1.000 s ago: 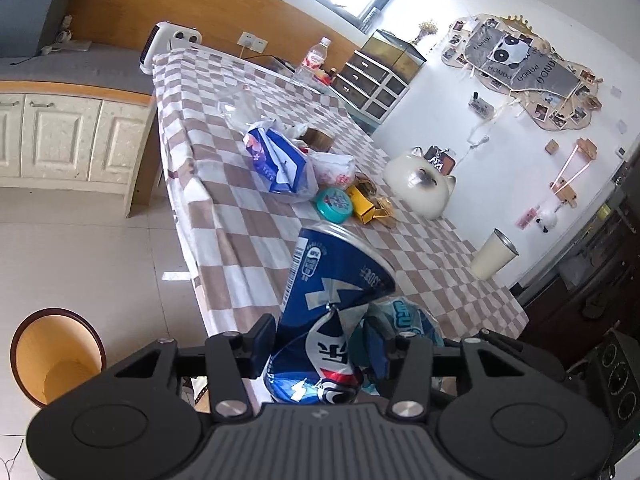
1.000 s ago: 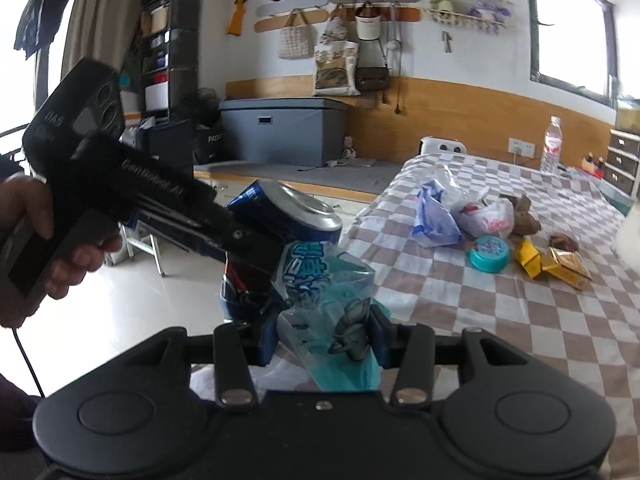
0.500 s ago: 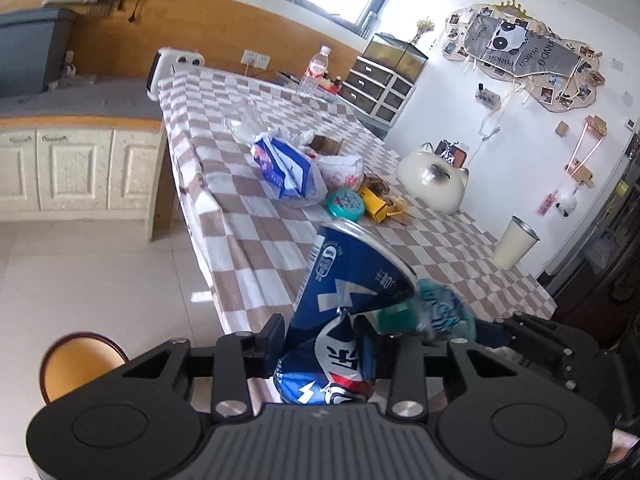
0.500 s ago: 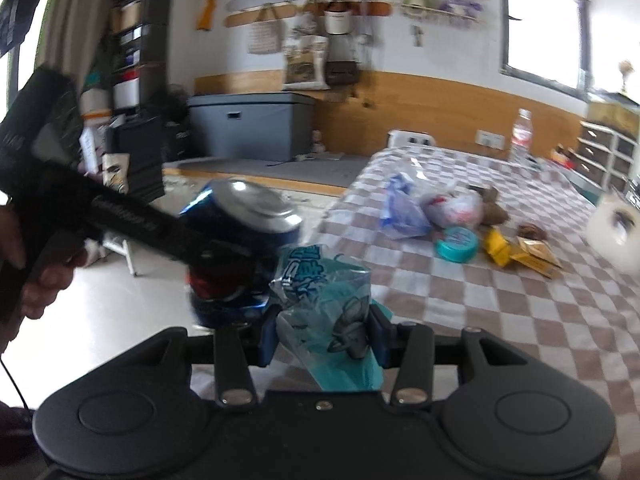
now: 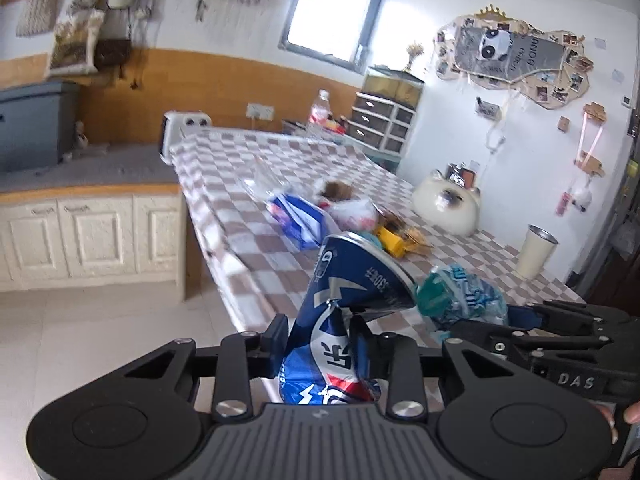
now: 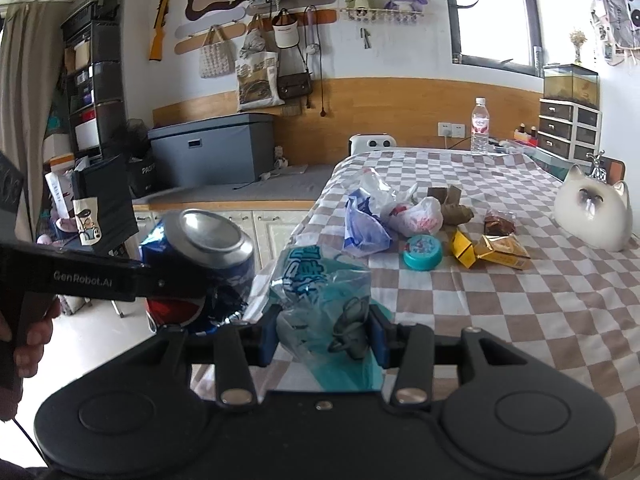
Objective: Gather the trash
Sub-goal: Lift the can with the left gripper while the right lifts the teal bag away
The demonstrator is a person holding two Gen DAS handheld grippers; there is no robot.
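Note:
My left gripper [image 5: 320, 340] is shut on a crushed blue soda can [image 5: 344, 304], held in the air beside the table's near edge; the can also shows in the right wrist view [image 6: 200, 264]. My right gripper [image 6: 322, 336] is shut on a crumpled teal and clear plastic wrapper [image 6: 320, 300], close to the right of the can; the wrapper also shows in the left wrist view [image 5: 460, 296]. More trash lies mid-table: a blue and white plastic bag [image 6: 366, 224], a white bag [image 6: 416, 216], a teal lid [image 6: 422, 252], yellow packets [image 6: 488, 250] and brown scraps [image 6: 450, 204].
The checkered table [image 6: 500, 312] also holds a white cat figure [image 6: 592, 212], a water bottle [image 6: 479, 126] and a cream cup [image 5: 536, 250]. White cabinets [image 5: 88, 236] and a grey box [image 6: 212, 152] stand to the left across tiled floor [image 5: 100, 320].
Both grippers rose and tilted up with their loads. The orange bin on the floor has left the left wrist view. The can and wrapper stay side by side.

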